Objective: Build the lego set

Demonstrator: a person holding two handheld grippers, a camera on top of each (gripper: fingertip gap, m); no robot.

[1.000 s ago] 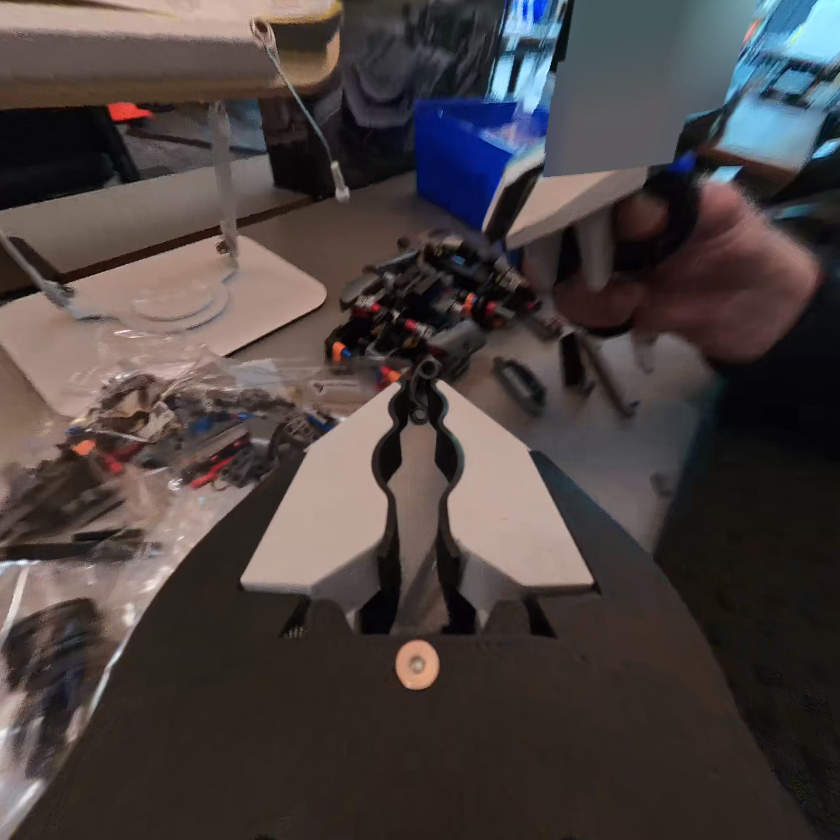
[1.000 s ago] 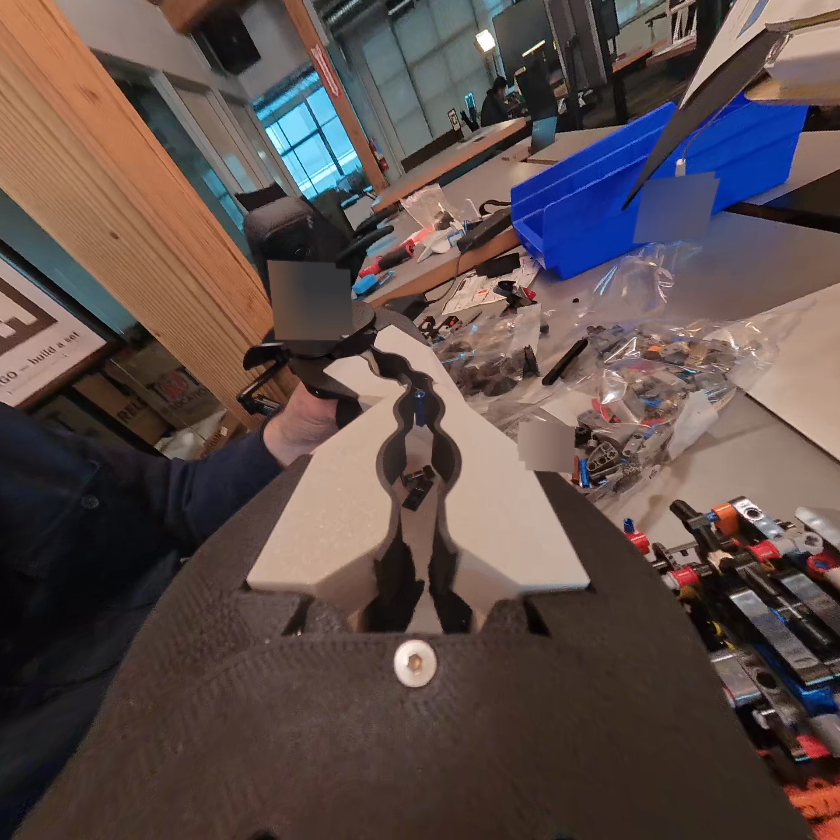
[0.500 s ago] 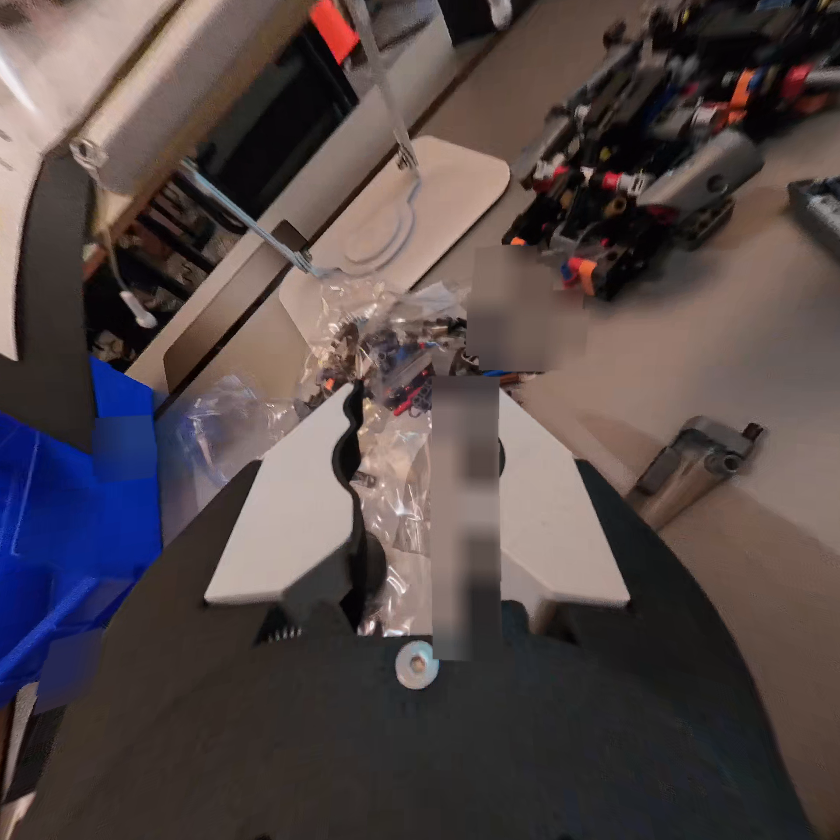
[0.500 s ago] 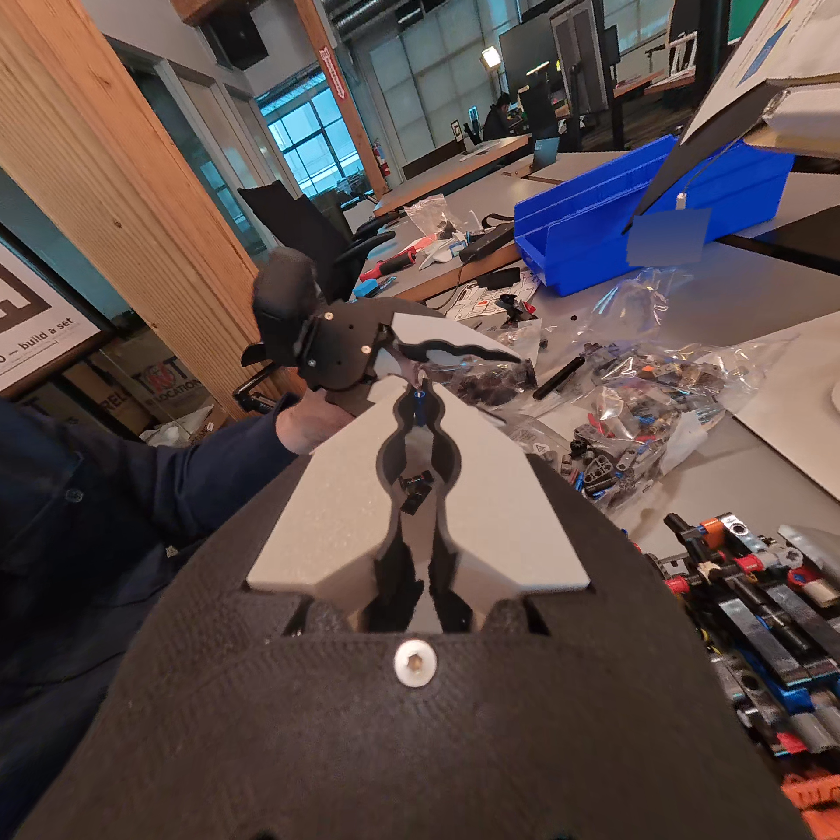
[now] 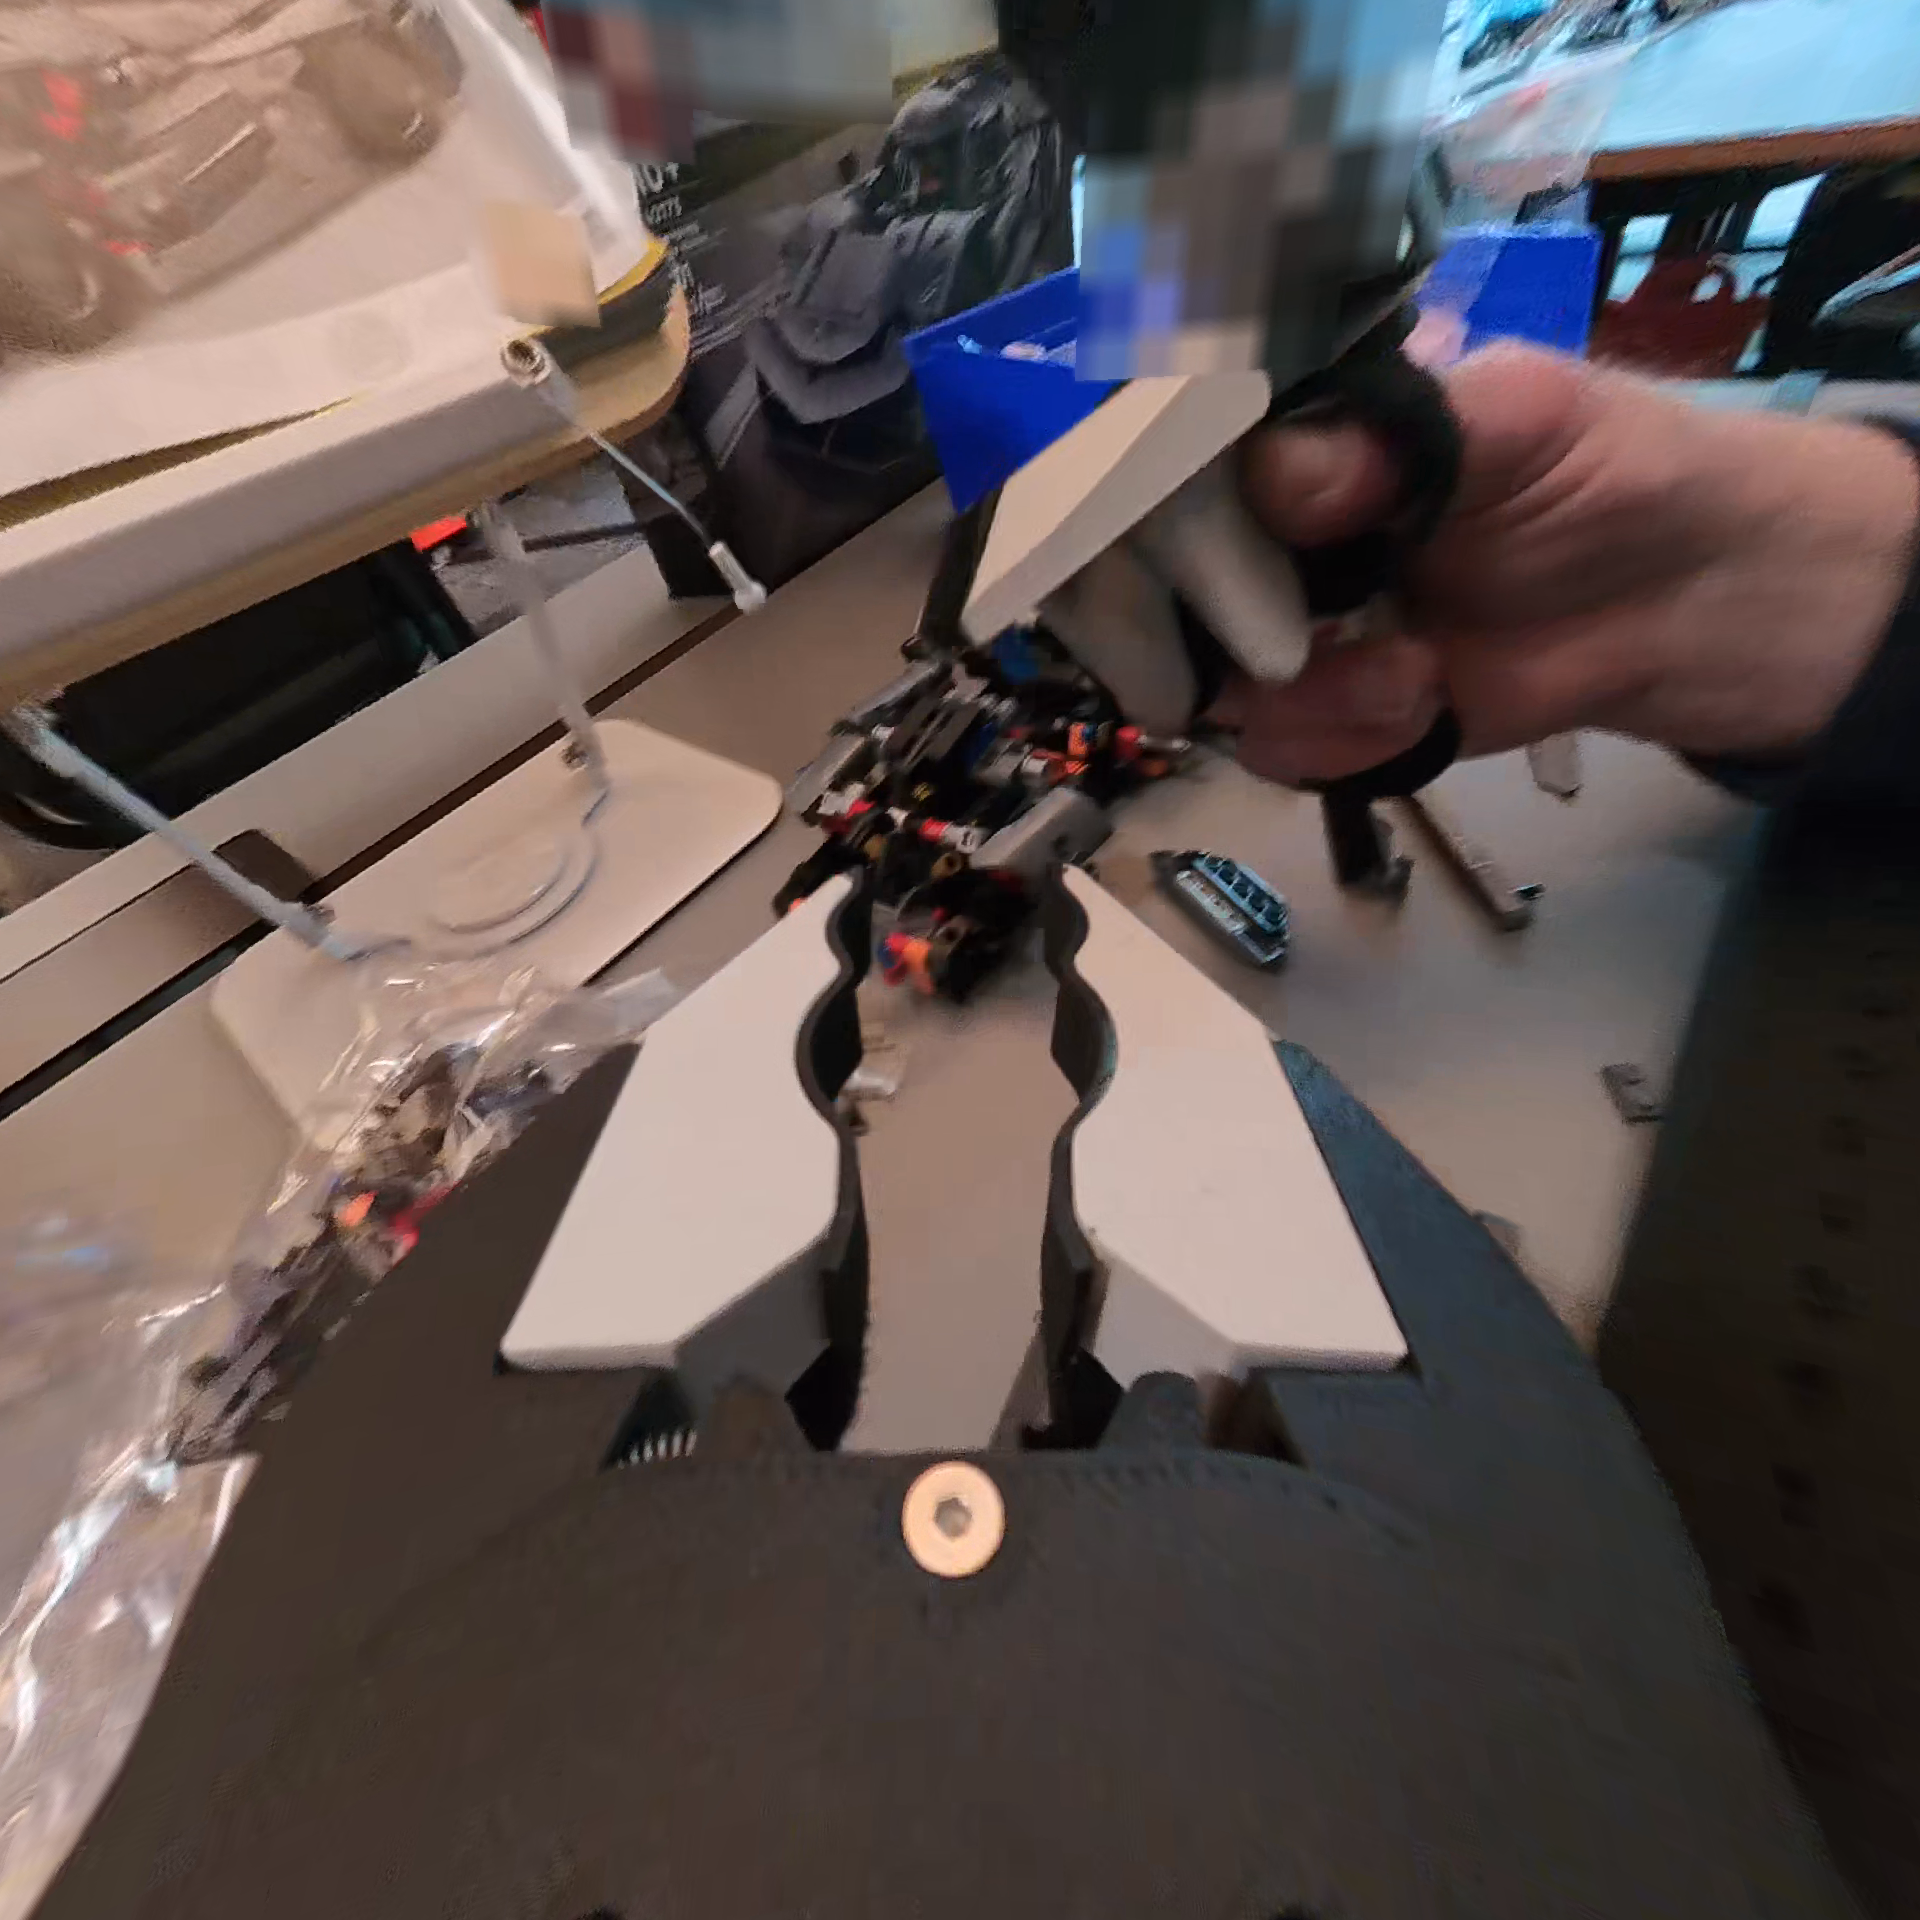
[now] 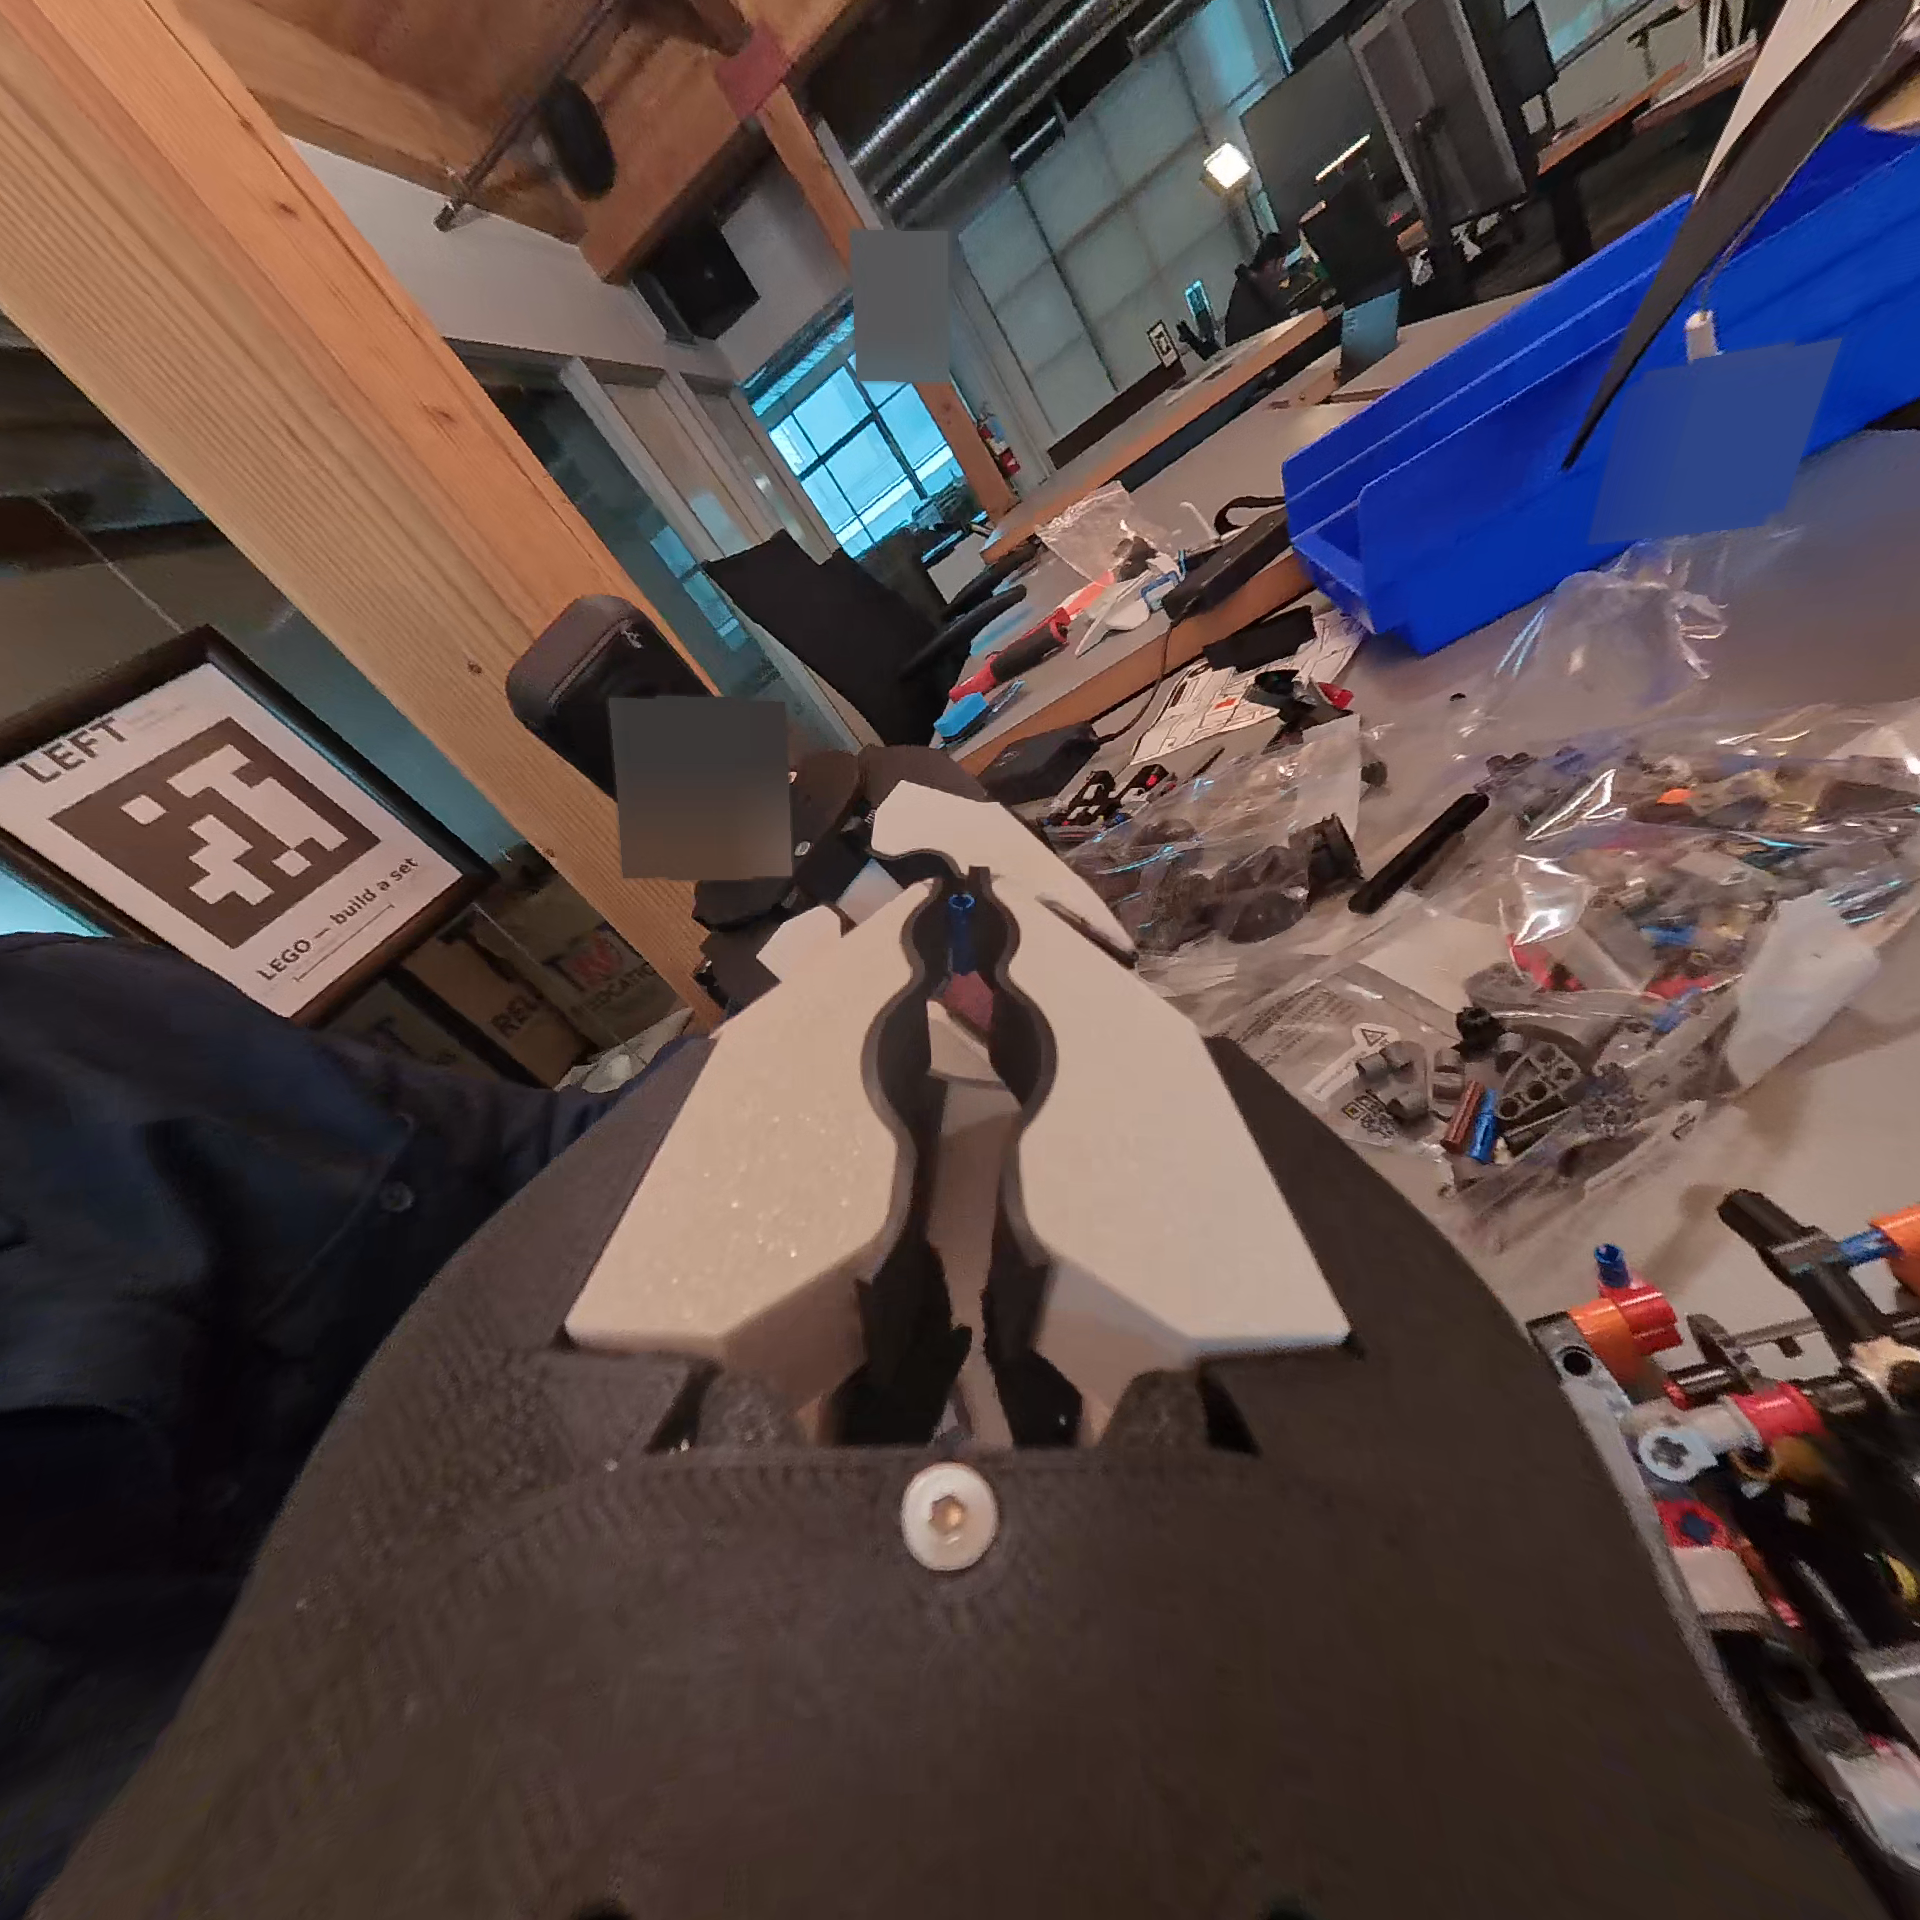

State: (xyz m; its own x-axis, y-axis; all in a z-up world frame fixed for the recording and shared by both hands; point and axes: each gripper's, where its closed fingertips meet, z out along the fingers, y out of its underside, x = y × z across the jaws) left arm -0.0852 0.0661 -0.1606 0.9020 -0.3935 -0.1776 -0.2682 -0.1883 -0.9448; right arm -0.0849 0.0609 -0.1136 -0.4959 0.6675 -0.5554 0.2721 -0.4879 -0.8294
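To the left of the left gripper lies a bag of loose pieces. This gripper points flat over the table, its fingers apart with nothing between them. Just past its tips sits the lego car. Up and to the right, a hand tips the right gripper down over the car. It pinches a small blue pin at its tips.

Even indoor light, brightest from the far windows, with glare on the clear plastic bags. The left wrist view is smeared, probably by motion; the hand blurs. Wide-angle distortion bends the edges, and near shadows stay soft.
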